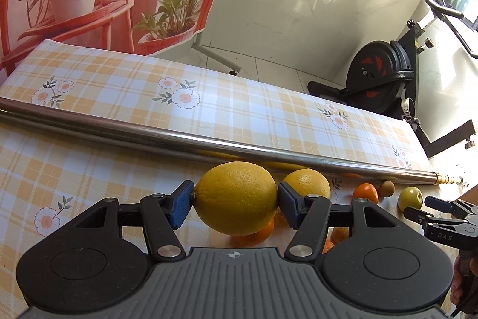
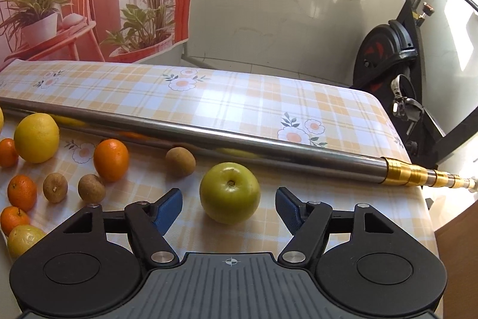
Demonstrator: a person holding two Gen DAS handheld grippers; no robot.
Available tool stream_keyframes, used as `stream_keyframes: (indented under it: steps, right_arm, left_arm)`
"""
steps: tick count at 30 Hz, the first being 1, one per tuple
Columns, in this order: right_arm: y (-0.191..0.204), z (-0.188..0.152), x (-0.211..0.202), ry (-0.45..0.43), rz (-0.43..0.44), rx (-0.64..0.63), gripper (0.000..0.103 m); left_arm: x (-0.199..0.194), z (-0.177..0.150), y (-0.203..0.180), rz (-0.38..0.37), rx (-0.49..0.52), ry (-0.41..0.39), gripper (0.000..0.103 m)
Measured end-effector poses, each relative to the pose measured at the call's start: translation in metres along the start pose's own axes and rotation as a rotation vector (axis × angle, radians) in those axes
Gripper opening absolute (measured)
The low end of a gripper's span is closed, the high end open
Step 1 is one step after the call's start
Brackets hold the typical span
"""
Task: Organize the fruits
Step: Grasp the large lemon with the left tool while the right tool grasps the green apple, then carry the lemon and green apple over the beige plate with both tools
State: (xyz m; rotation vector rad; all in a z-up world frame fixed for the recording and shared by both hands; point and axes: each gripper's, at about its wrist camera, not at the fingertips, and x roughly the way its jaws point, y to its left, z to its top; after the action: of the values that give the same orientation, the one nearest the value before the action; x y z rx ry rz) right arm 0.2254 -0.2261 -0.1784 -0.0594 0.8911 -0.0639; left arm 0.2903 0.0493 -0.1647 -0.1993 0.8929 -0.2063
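Left claw (image 1: 236, 207) clamped on a large yellow citrus (image 1: 236, 201), blue pads (image 1: 179, 207) pressed against its two ends, fruit raised above the table (image 1: 89, 169) with smaller oranges showing underneath. Probably the heaviest piece here: firm, thick pebbled rind, slightly waxy, so unlikely to bruise but liable to pivot between pads set on its tapered ends; safer held across the widest middle, with steady pressure and no jerks. Just behind, a second yellow citrus (image 1: 306, 183) resting near the steel pole (image 1: 209, 141) that lies across the checked cloth. Farther right, an orange (image 1: 366, 192), a small brown fruit (image 1: 387, 188) and a green apple (image 1: 410, 198), with the other claw reaching toward that apple. Right claw (image 2: 228, 207) spread wide, holding nothing, pads (image 2: 168, 207) clear on both sides of the green apple (image 2: 229, 192), which sits on the table stem end up and towards the camera. Apple likely medium in weight, hard and smooth-skinned, so slippery and prone to rolling away if nudged by one pad first; best squeezed evenly across its round belly, below the stem dimple. Beyond to the left, brown fruits (image 2: 180, 161), oranges (image 2: 111, 159) and another yellow citrus (image 2: 36, 138), scattered loose and apart on the near side of the pole.
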Motion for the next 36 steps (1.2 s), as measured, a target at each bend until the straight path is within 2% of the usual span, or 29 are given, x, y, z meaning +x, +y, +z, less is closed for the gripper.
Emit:
stream_keyframes:
  steps: [4, 7, 12, 14, 19, 29, 36]
  right_arm:
    - [0.006, 0.007, 0.011, 0.005, -0.015, -0.018, 0.062]
    - [0.009, 0.010, 0.018, 0.015, -0.026, -0.035, 0.055]
    - [0.009, 0.013, 0.028, 0.040, -0.036, -0.037, 0.050]
    - [0.008, 0.013, 0.030, 0.044, -0.028, -0.033, 0.044]
    - [0.006, 0.011, 0.027, 0.048, -0.024, -0.016, 0.043]
    - [0.003, -0.001, -0.006, 0.062, 0.024, 0.059, 0.043]
    - [0.028, -0.011, -0.047, 0.046, 0.069, 0.016, 0.043]
  left_arm:
    - [-0.005, -0.003, -0.005, 0.002, 0.024, -0.004, 0.064]
    - [-0.007, -0.006, -0.006, -0.003, 0.031, -0.001, 0.064]
    - [-0.011, -0.010, -0.010, 0.002, 0.050, -0.005, 0.064]
    - [-0.012, -0.012, -0.012, 0.001, 0.057, -0.005, 0.064]
    - [-0.017, -0.015, -0.014, 0.001, 0.069, 0.000, 0.064]
    - [-0.037, -0.026, -0.022, 0.011, 0.116, -0.005, 0.064]
    - [-0.058, -0.040, -0.028, 0.024, 0.158, -0.004, 0.064]
